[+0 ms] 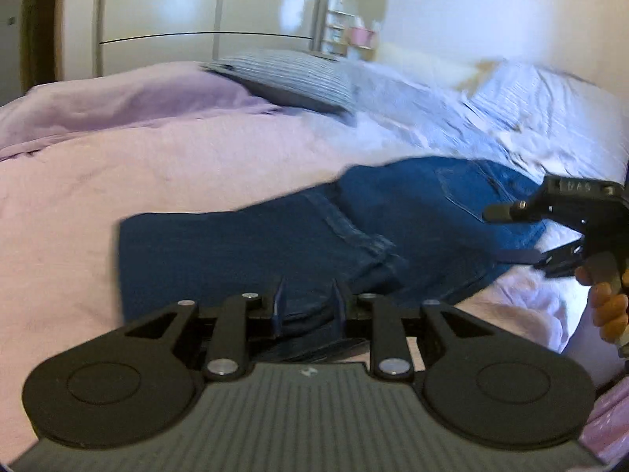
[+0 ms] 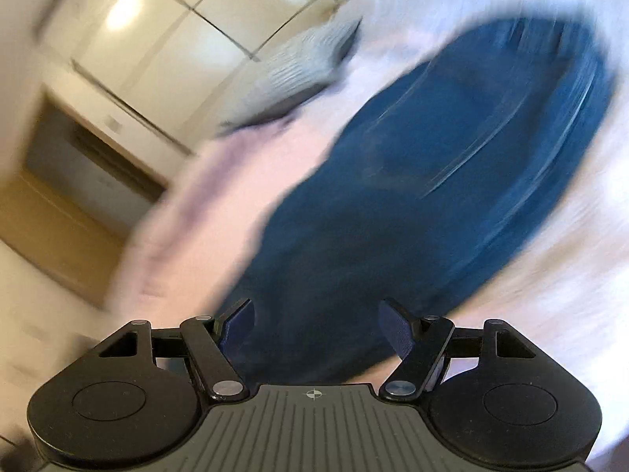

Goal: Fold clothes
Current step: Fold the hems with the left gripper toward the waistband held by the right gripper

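Denim jeans point(image 1: 298, 232) lay folded on the pink bed point(image 1: 118, 173), long axis running away from the left claw point(image 1: 307, 306) (parted, gripping nothing, nearest), while the right claw point(image 2: 316, 326) hovered agape over their far end.

Left wrist view low over bed point(image 1: 98, 165), right wrist view rolled, both near jeans point(image 1: 243, 244).

place: home bedroom | evidence: bed point(image 1: 118, 165), pillow point(image 1: 291, 74), wardrobe point(image 1: 204, 11)
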